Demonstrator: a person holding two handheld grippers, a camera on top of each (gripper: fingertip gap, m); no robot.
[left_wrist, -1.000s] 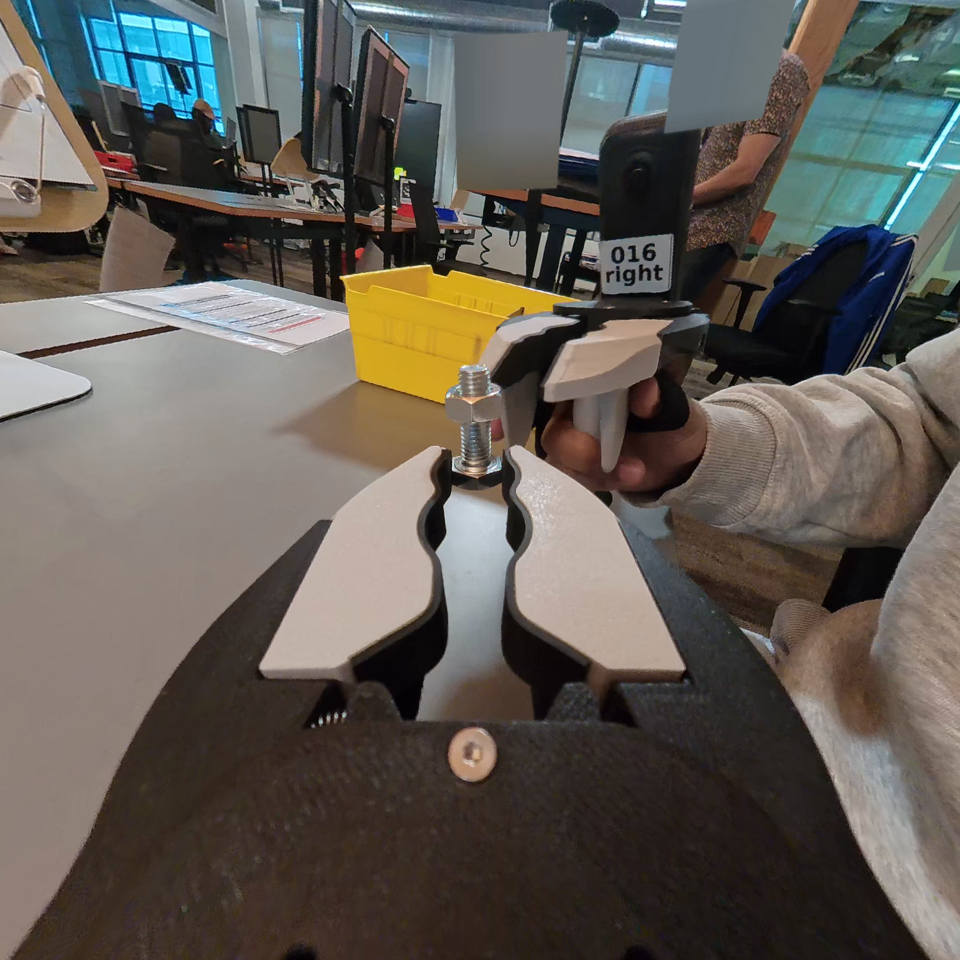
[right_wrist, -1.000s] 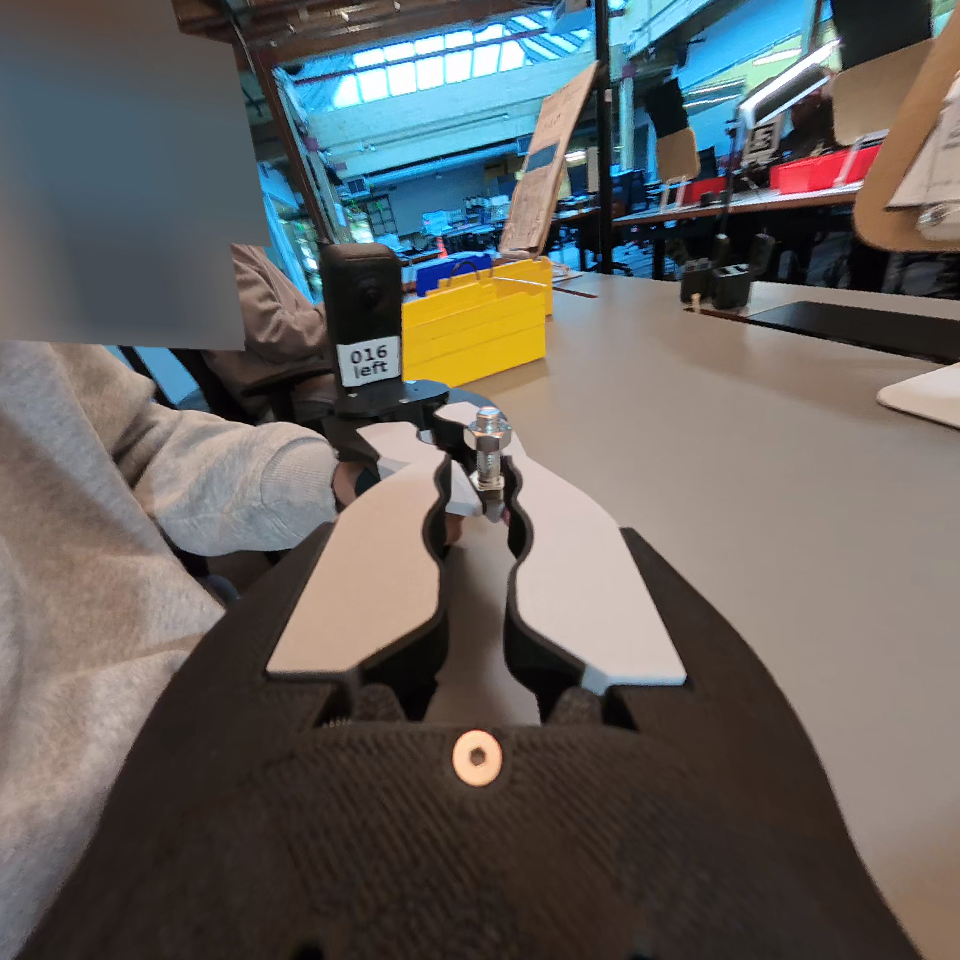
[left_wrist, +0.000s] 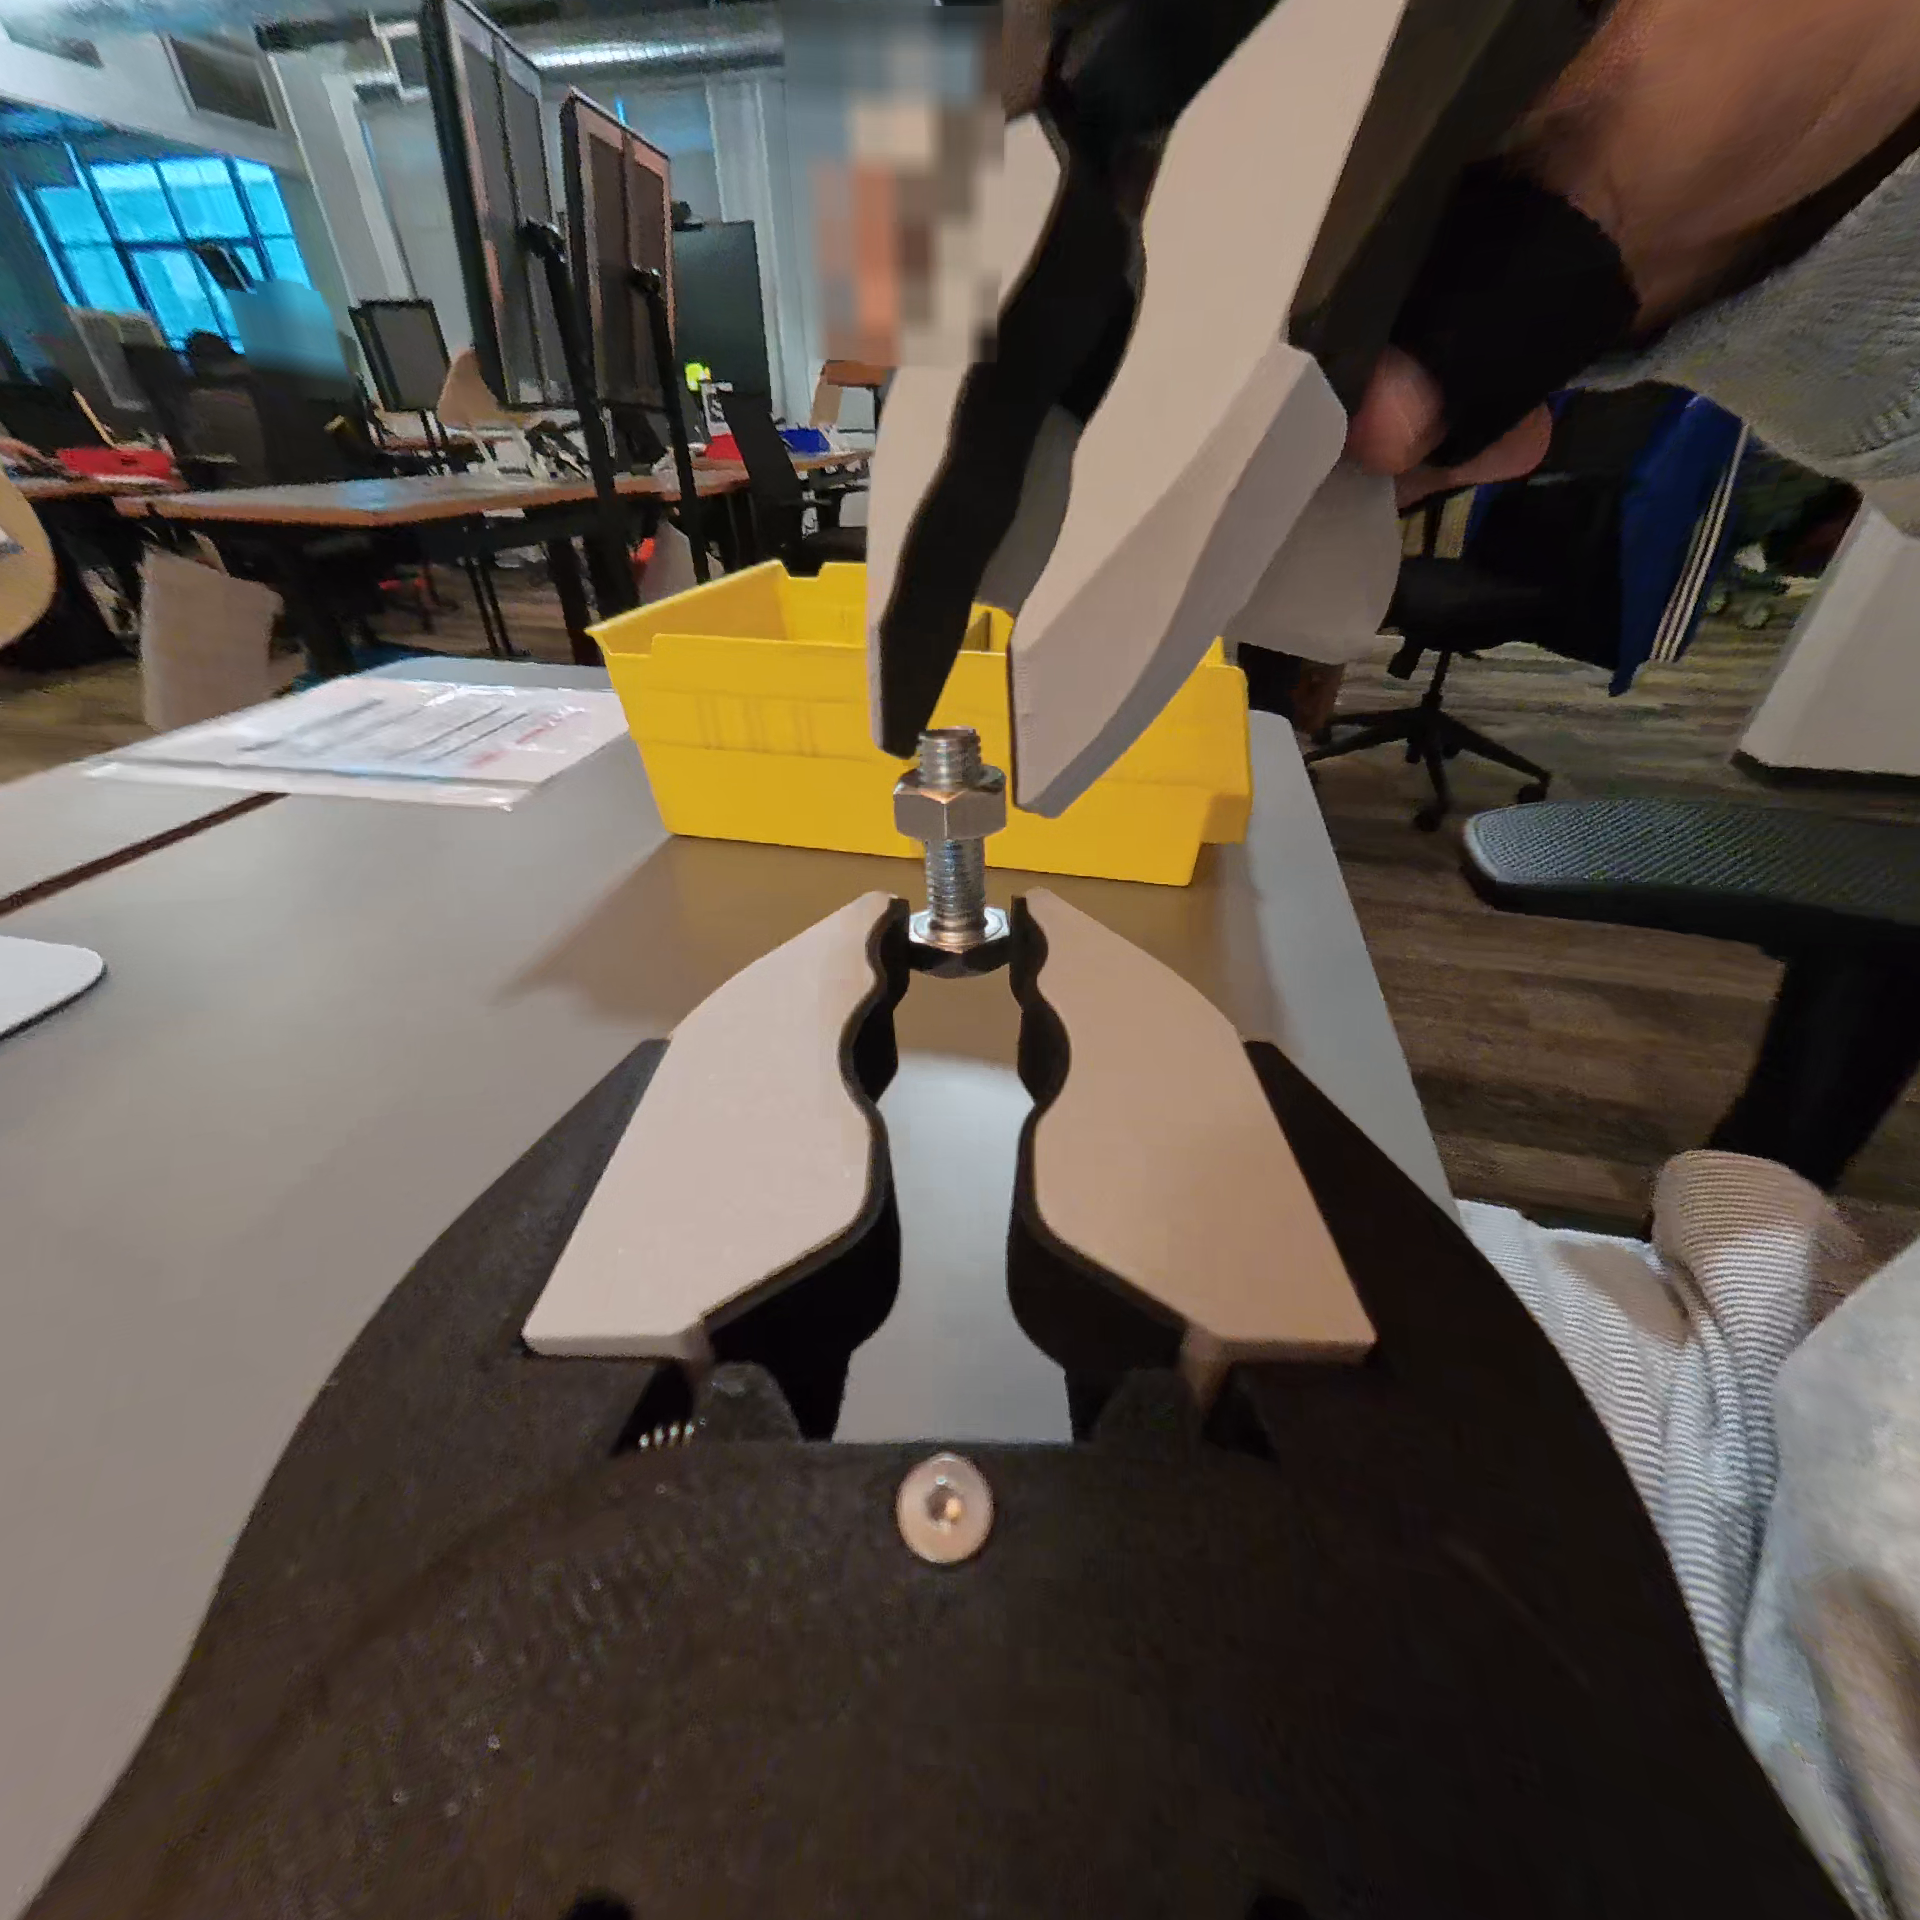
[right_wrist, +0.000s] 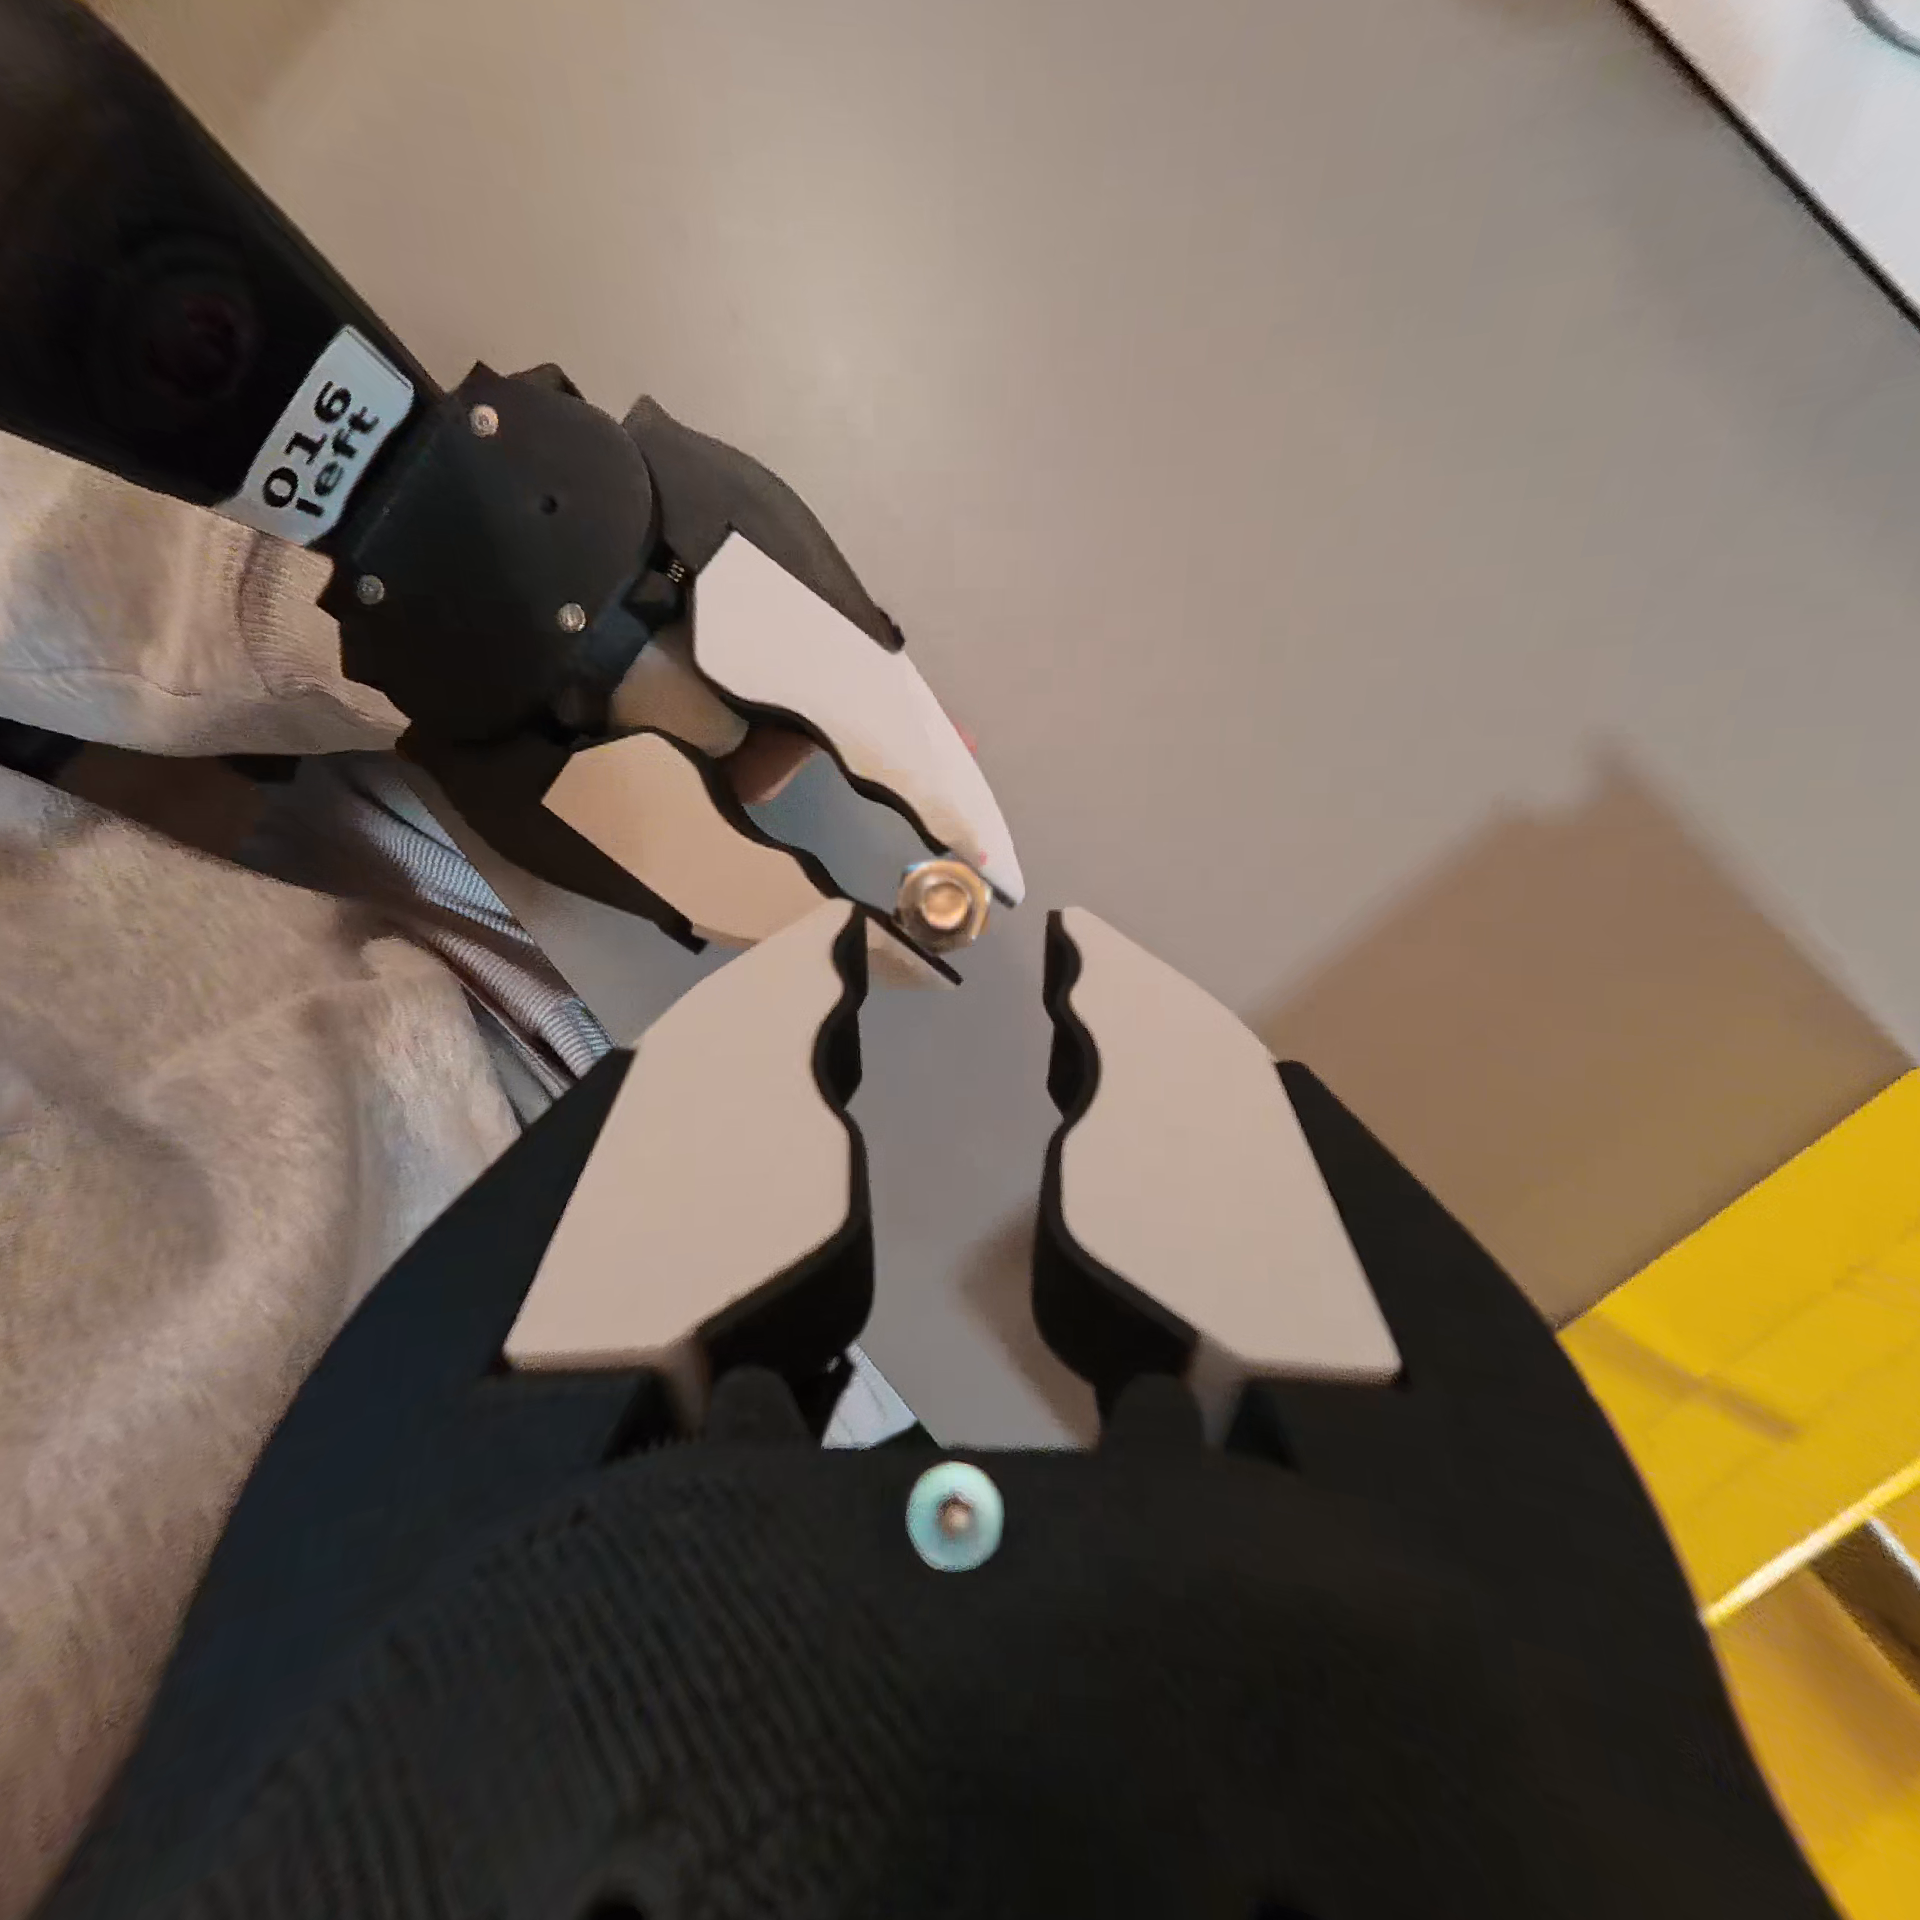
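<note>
A steel bolt (left_wrist: 948, 883) stands upright with a hex nut (left_wrist: 949, 800) threaded near its top. My left gripper (left_wrist: 951, 935) is shut on the bolt's head, just above the grey table (left_wrist: 312, 1091). My right gripper (left_wrist: 971, 764) points down from above, open, with one fingertip on each side of the bolt's top end. In the right wrist view I look straight down on the nut (right_wrist: 940, 899), which sits just past my right gripper's (right_wrist: 951, 925) open tips. The left gripper's fingers (right_wrist: 831, 665) reach in from the upper left.
A yellow plastic bin (left_wrist: 790, 727) stands just behind the bolt near the table's right edge; it also shows in the right wrist view (right_wrist: 1766, 1351). A sleeved paper sheet (left_wrist: 395, 727) lies at the back left. A mesh office chair (left_wrist: 1714, 862) stands off the table's right side.
My right gripper has swung from level beside the bolt to above it, pointing down, with its jaws wider apart. My left gripper still holds the bolt upright.
</note>
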